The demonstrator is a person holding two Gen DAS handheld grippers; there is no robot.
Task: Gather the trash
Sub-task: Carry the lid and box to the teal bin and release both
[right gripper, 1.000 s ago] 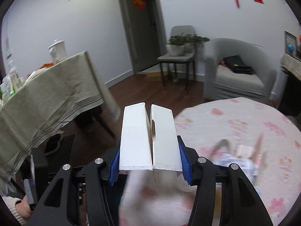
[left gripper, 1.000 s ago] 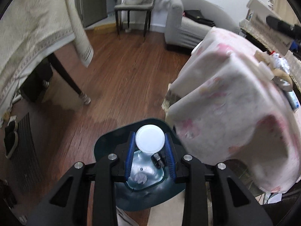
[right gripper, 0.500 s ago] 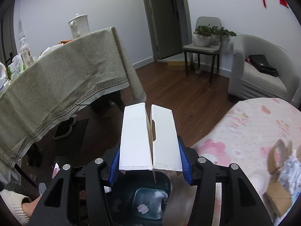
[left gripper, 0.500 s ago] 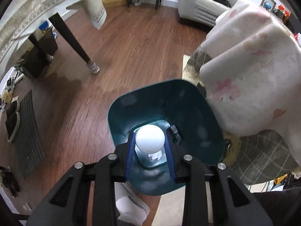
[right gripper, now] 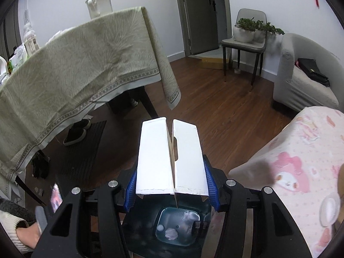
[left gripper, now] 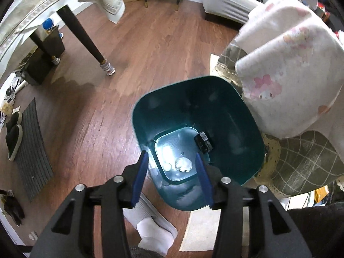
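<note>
The white carton (right gripper: 171,157) sits pinched flat between the right gripper (right gripper: 171,185) fingers, directly above the teal bin (left gripper: 243,129) on the floor; to drop it cleanly I'd lower it toward the bin's centre before spreading the fingers, since the pink-clothed desk (right gripper: 301,172) crowds in at 3 o'clock. The left gripper (left gripper: 172,172) hangs over the bin at 6 o'clock, its fingers spread wide and holding nothing, with small white scraps (left gripper: 182,164) lying on the bin floor.

Left hand-held gripper (left gripper: 172,167) open above teal trash bin (left gripper: 215,99), wood floor (left gripper: 150,43)
</note>
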